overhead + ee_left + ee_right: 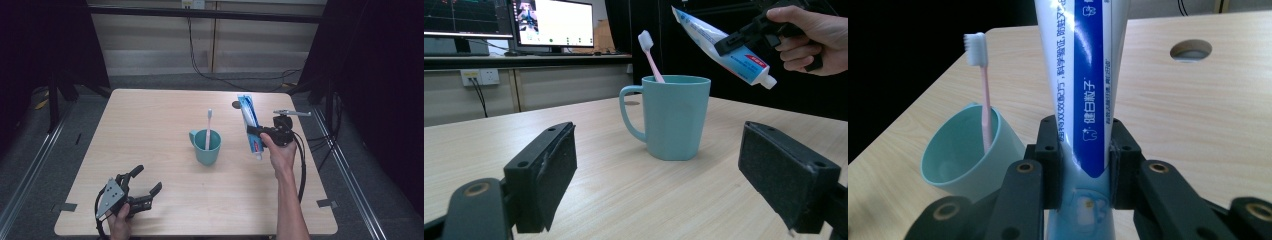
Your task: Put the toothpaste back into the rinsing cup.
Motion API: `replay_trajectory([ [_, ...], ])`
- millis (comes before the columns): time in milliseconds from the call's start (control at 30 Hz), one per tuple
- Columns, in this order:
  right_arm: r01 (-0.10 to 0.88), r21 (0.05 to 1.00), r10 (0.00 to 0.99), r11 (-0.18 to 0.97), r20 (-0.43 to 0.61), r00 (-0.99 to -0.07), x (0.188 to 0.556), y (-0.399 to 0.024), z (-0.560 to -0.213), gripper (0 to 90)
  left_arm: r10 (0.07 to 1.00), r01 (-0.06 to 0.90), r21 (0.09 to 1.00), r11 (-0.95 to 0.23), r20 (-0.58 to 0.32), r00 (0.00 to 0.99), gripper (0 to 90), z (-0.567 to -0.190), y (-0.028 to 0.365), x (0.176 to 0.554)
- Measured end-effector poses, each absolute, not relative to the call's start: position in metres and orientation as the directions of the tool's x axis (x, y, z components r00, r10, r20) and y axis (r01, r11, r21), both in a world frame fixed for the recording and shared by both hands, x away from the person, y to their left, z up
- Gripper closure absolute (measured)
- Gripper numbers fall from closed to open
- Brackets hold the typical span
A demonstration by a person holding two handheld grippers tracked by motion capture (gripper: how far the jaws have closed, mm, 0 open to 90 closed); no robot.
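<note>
I'm looking down on the wooden table (165,200), biggest thing here, with a round hole (1191,50) near its far right corner. Next down, the teal mug (205,146) is sitting mid-table, handle toward my left, a pink toothbrush (208,129) standing in it bristles up, leaning on the rim. Right gripper (260,131) is holding the toothpaste tube (250,125) up in the air, right of the mug, well apart from it; the jaws are clamping the tube across its width, closer to the cap than the crimped end. Tube's long axis is running near-to-far in the high view, cap end pointing toward me and tilting downward, flat crimped end pointing up and away; in the left gripper view it's slanting down to the right above the mug. Left gripper (145,186) is sitting low at the near left of the table, jaws spread wide, nothing between them, aiming at the mug from a distance.
</note>
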State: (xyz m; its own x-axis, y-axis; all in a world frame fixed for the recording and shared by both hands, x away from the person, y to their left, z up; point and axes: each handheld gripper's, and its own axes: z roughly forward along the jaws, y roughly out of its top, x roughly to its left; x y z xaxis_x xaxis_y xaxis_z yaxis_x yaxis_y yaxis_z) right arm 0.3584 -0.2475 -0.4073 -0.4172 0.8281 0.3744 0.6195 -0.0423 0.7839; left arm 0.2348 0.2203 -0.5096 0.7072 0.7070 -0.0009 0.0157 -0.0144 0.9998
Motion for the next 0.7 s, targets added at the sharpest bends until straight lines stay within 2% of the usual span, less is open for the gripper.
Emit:
replay_trajectory([
  [700,0.472,0.876,0.787,-0.097,0.358,-0.502,0.3509,-0.2404,-0.4001,72.2,0.707,0.015,1.0,-0.015,0.0,0.707,15.6,-0.5096,0.2203,0.2348],
])
